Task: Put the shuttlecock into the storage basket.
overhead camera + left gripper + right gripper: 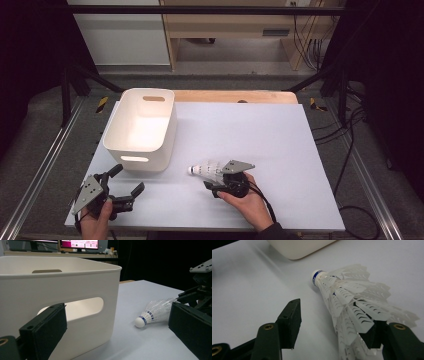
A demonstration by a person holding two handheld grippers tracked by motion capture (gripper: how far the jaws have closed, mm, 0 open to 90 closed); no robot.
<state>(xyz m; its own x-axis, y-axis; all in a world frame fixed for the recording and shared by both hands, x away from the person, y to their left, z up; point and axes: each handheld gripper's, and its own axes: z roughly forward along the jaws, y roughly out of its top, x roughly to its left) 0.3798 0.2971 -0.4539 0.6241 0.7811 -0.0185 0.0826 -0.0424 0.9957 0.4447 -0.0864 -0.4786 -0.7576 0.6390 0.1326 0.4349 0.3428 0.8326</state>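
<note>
A white plastic shuttlecock (205, 169) (152, 313) (352, 297) lies on its side on the white tabletop (250, 130), cork end with a blue band pointing left toward the bin. My right gripper (212, 179) (332, 322) stands open around its skirt: the right jaw touches the feathers, the left jaw stands clear of them with bare table in between. A hand holds this gripper from the near edge. My left gripper (128, 179) (117, 325) rests open at the near left corner, nothing between its jaws, facing the bin and the shuttlecock.
A white plastic bin (120, 110) (62, 282) (297, 247) with handle slots stands at the left of the table, nothing visible inside it. Metal rails run along both sides. Cables lie on the floor at the right.
</note>
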